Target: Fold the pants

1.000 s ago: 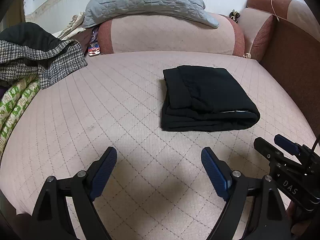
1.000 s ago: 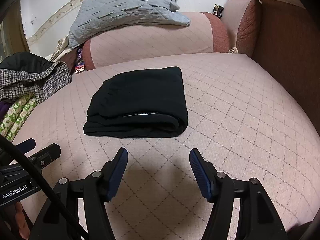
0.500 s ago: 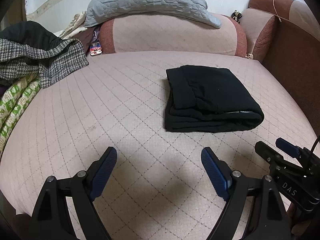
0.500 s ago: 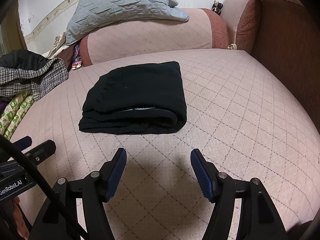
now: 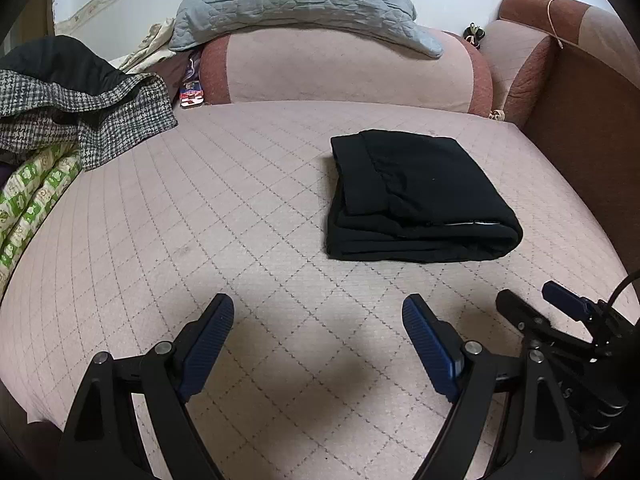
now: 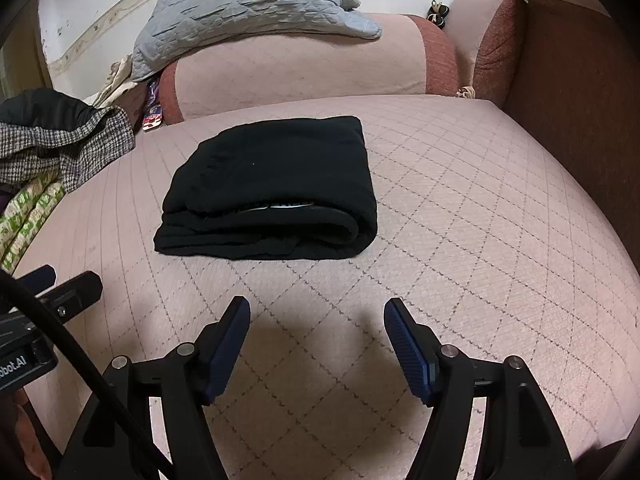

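Looking from the left wrist, the left gripper [image 5: 318,320] hangs with blue-padded jaws wide and empty over a pink quilted sofa-bed surface [image 5: 160,220]; the black fabric pants [image 5: 416,196] lie ahead to the right as a compact folded stack, apparently finished. From the right wrist, the right gripper [image 6: 316,322] is likewise wide and empty, pants [image 6: 276,188] just ahead, untouched.
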